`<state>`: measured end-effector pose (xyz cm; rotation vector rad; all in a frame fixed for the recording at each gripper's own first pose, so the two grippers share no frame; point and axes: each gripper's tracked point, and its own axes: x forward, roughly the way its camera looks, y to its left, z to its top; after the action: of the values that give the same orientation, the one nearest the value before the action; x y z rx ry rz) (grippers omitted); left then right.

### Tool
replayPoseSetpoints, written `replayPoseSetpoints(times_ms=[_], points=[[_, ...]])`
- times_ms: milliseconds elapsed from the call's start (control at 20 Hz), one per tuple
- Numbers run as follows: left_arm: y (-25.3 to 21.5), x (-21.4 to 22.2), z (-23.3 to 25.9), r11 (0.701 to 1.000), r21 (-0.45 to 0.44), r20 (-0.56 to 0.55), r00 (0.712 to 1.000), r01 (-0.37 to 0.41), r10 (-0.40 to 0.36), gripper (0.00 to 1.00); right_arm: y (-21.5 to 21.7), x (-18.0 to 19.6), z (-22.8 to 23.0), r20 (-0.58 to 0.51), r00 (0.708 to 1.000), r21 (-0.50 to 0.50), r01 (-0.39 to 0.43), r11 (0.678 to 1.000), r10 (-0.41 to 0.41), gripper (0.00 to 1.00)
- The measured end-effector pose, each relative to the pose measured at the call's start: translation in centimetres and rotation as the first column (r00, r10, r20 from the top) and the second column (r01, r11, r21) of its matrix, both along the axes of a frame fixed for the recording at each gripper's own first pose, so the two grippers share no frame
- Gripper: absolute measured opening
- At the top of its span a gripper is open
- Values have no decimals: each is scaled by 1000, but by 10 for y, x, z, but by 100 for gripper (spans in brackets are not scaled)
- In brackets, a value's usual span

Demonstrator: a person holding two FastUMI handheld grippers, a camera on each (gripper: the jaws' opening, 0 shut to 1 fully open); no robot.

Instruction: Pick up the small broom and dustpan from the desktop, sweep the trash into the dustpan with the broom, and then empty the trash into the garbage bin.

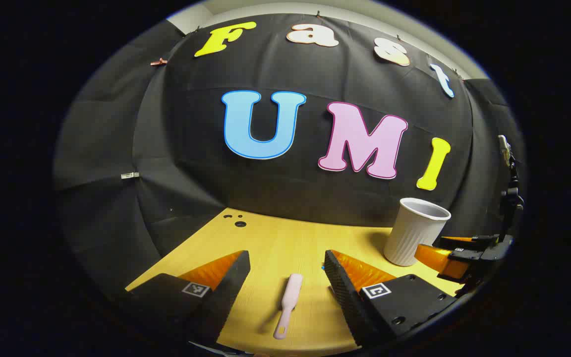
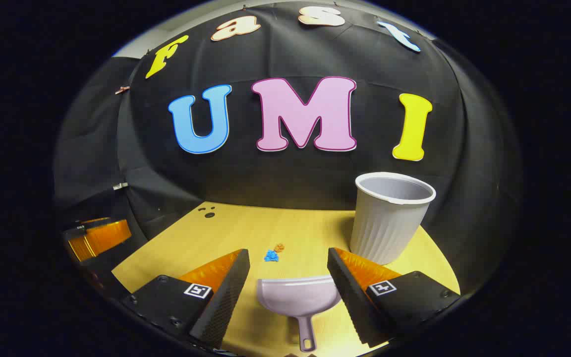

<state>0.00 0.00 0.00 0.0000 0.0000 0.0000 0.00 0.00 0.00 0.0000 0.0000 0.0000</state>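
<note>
Your small broom [image 1: 288, 305] lies flat on the desktop [image 1: 285, 238], and its pink handle is all you can see of it; the bristle end is cut off at the lower edge. It sits between the spread fingers of your left gripper [image 1: 287, 270], touching neither. Your dustpan [image 2: 299, 297] rests mouth-forward between the parted fingers of your right gripper [image 2: 288, 267], handle toward you, also untouched. Just ahead of the pan lie two trash scraps, one blue [image 2: 271, 256], one orange [image 2: 279, 247]. The ribbed white garbage bin [image 2: 389, 218] stands upright beyond your right finger. Both grippers hang low over the desktop, pointing at the booth wall.
</note>
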Motion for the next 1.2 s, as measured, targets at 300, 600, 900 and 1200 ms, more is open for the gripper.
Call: replayPoseSetpoints(times_ms=[300, 600, 900, 1200], points=[[2, 3, 5, 997, 63, 33, 999, 35, -37, 96, -5, 2, -3, -16, 1000, 56, -2, 998, 2, 99], [-5, 3, -9, 993, 65, -24, 995, 103, -101, 96, -33, 1, -3, -27, 996, 78, 86, 993, -84, 99], [-4, 10, -42, 989, 56, -112, 985, 136, -129, 96, -36, -6, -47, -151, 985, 73, 99, 992, -87, 99], [-1, 20, -73, 989, 47, -191, 973, 138, -127, 96, -36, 0, -97, -298, 953, 90, 77, 993, -47, 99]])
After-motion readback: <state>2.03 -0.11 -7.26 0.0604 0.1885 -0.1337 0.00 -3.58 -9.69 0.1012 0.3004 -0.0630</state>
